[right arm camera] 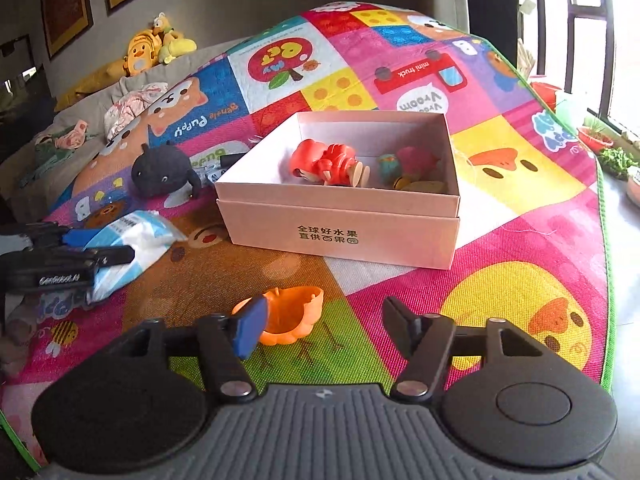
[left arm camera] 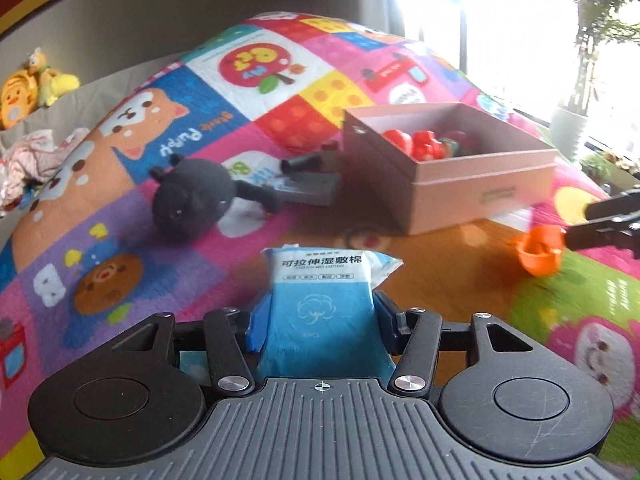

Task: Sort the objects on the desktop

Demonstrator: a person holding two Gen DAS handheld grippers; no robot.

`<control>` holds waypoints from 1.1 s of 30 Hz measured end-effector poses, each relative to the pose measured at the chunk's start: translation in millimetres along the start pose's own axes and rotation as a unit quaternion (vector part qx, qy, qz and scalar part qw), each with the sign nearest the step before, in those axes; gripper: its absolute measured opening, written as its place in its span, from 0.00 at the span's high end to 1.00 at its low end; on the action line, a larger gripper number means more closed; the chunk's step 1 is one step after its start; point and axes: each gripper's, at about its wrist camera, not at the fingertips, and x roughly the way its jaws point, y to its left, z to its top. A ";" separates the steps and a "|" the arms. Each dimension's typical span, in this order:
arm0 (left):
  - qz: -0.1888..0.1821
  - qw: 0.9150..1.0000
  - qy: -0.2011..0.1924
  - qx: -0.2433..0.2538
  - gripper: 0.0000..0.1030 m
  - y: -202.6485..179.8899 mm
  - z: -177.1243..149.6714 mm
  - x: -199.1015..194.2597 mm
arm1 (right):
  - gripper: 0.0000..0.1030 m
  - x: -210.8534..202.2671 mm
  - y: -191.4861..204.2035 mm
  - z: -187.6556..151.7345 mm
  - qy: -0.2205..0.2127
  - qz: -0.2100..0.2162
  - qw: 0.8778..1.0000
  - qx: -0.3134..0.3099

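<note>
My left gripper (left arm camera: 318, 312) is shut on a blue and white pack of wet cotton pads (left arm camera: 322, 300), held over the play mat; the pack also shows in the right wrist view (right arm camera: 132, 240). My right gripper (right arm camera: 324, 320) is open, its left finger touching an orange pumpkin-shaped toy (right arm camera: 290, 316) lying on the mat between the fingers. The toy shows in the left wrist view (left arm camera: 540, 250) at the right gripper's tips. A pink open box (right arm camera: 340, 216) holds a red toy (right arm camera: 326, 164) and other small toys (right arm camera: 408, 170).
A black plush toy (right arm camera: 164, 172) lies left of the box, with dark items (left arm camera: 308, 184) beside it. Yellow plush toys (right arm camera: 152, 48) and clothes (right arm camera: 132, 106) lie on a grey sofa at far left. Potted plants (right arm camera: 616, 160) stand by the window at right.
</note>
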 end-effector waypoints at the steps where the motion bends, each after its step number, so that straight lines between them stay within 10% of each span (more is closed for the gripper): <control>1: -0.013 1.000 0.001 0.003 0.43 -6.2 -3.6 -5.0 | 0.18 -0.7 0.9 -1.4 -0.001 0.001 1.000 0.000; 12: -0.082 0.996 0.011 0.015 0.24 -34.5 -20.6 -19.2 | 0.11 14.2 23.5 -17.2 0.007 -0.005 0.999 -0.034; 18: -0.060 0.998 0.003 0.016 0.18 -37.6 -12.2 -9.5 | 0.21 33.7 36.3 -9.8 0.008 -0.017 0.998 -0.060; 20: -0.053 0.998 0.005 0.017 0.18 -39.9 -9.8 -3.9 | 0.42 38.2 42.0 -8.5 0.017 -0.023 0.997 -0.078; 26: -0.030 0.999 0.016 0.032 0.40 -43.6 -13.4 1.9 | 0.42 25.2 40.0 -11.4 0.012 -0.020 0.996 -0.086; 33: -0.041 0.999 -0.027 0.020 0.43 -40.2 5.8 -29.1 | 0.42 -40.7 24.4 14.1 -0.055 -0.032 0.995 -0.082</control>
